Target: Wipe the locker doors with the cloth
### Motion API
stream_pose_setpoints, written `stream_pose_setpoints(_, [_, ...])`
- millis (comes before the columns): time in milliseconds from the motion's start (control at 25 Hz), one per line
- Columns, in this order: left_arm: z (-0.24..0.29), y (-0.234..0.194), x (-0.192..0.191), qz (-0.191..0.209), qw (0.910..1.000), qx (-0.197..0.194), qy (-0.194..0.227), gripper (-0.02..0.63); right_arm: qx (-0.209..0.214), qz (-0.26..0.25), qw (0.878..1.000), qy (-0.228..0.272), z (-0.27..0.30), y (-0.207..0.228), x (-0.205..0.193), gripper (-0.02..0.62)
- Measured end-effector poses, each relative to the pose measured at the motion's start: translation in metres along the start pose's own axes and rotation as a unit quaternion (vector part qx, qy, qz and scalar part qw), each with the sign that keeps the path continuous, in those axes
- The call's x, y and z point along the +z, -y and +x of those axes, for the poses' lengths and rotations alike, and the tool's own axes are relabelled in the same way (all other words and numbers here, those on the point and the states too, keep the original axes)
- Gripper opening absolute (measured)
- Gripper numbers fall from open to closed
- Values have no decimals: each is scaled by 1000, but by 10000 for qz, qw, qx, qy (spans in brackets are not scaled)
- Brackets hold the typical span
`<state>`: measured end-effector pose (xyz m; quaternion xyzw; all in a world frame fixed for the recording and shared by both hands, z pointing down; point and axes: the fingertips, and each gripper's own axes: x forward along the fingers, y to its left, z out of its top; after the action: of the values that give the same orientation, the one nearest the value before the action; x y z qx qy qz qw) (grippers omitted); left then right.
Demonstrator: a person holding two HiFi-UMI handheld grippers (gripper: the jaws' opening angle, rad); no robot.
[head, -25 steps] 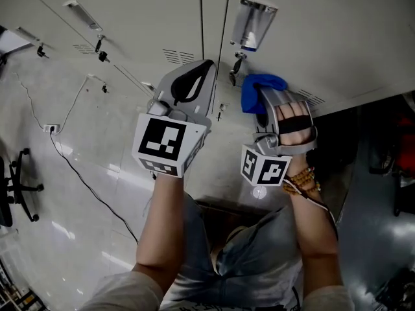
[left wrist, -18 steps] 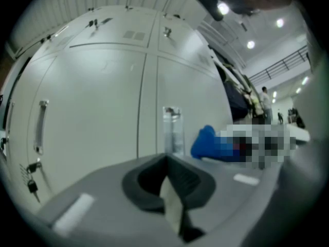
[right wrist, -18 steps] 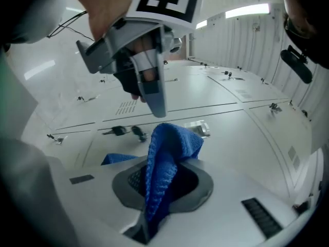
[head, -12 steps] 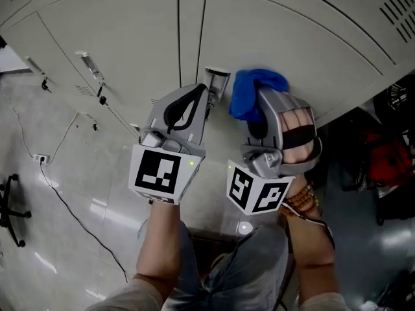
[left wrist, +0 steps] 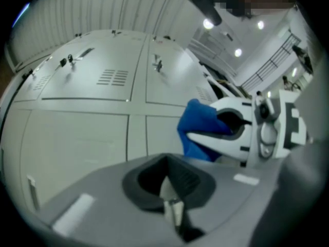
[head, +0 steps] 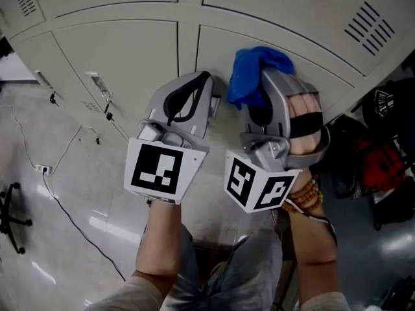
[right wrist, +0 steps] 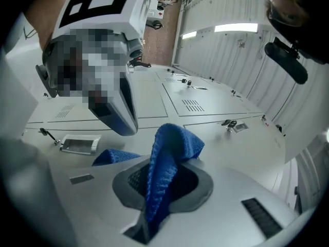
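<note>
Head view steeply down onto pale grey metal locker doors (head: 117, 57), gripper views close along their jaws, all three sharing the crumpled blue cloth (head: 256, 73).

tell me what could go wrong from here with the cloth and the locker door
1. The right gripper pinches only a narrow fold of the cloth; dragging it across the locker door might pull it free.
2. The left gripper, shut and empty, sits close beside it, so a wipe toward that side could knock into it.
3. The loose end of the cloth may snag on the handle nearby.
</note>
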<state>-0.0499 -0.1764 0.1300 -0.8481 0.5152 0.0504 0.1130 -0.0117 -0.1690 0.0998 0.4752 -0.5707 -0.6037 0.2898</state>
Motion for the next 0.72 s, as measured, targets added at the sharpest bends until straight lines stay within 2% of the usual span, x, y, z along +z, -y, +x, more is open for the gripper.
stream_pose_setpoints(160, [4,1,15,115,9999,-54,59,2,-158,24,9999,-26,1,19,-2,46])
stream_pose_setpoints(400, [9,20,7,136,9997,-216,-26,2,-359,116,9990,-242,-17,24,-33,45])
stream_pose_setpoints(560, [10,35,-13,126,9993,-313,-175,2,-367,201,9986,-322,-28,7,-46,46])
stream_pose_setpoints(720, [6,46,-44,159,9983,-375,-418,2,-213,294,9988,-341,-37,-29,-51,45])
